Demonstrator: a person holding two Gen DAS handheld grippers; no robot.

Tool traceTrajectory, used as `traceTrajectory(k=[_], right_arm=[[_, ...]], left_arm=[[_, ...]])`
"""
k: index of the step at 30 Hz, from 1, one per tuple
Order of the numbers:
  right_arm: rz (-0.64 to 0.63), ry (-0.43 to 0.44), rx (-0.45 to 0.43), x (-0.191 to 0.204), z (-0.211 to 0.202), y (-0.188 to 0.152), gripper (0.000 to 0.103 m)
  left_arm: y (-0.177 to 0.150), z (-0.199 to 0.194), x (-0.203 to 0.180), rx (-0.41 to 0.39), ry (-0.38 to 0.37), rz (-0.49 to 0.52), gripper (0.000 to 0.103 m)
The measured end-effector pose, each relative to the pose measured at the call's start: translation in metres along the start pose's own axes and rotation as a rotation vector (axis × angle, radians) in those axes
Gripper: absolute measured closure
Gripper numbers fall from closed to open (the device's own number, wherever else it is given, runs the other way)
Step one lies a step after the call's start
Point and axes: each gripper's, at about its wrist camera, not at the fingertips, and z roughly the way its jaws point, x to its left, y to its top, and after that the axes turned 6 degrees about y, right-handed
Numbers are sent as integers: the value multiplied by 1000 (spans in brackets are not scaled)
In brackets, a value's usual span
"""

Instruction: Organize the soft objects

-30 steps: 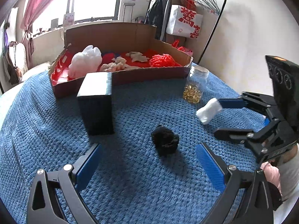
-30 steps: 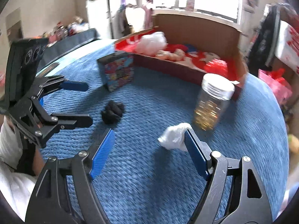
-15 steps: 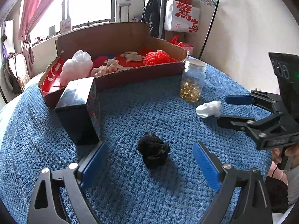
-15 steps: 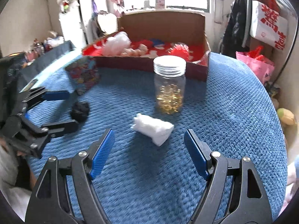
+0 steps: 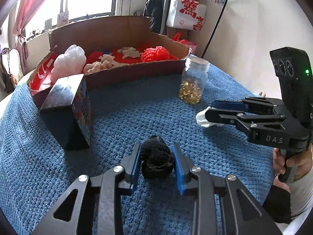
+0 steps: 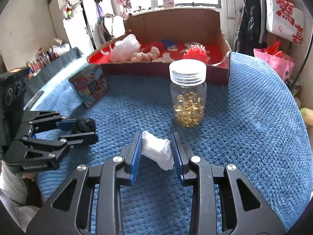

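Observation:
A black fuzzy ball lies on the blue knitted blanket, and my left gripper is shut on it, blue pads pressing both sides. The right wrist view shows this same ball in the left gripper at the left. A crumpled white wad sits between the pads of my right gripper, whose jaws are closing and touch it on both sides. Seen from the left wrist, the right gripper holds the white wad low over the blanket.
A cardboard box with red lining stands at the back, holding a white fluffy item, a beige item and a red ball. A clear jar of golden capsules and a dark box stand on the blanket.
Both grippers moved in over their objects and closed: the left around the black ball, the right around the white wad, which had lain loose on the blanket.

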Motion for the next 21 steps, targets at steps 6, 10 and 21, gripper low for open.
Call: traceTrajectory(k=[6,10,21], right_arm=[[-10,8,-35,8,-14,-2,74],[-29,34,-36,16,-18,0,74],[-240,61,15,45,-3,53,74]], left_arm=[[0,-4,-1,7,21,9,70],[9,-7,-1,10,14,26,70],[70,-10,14,54,-46,130,70]])
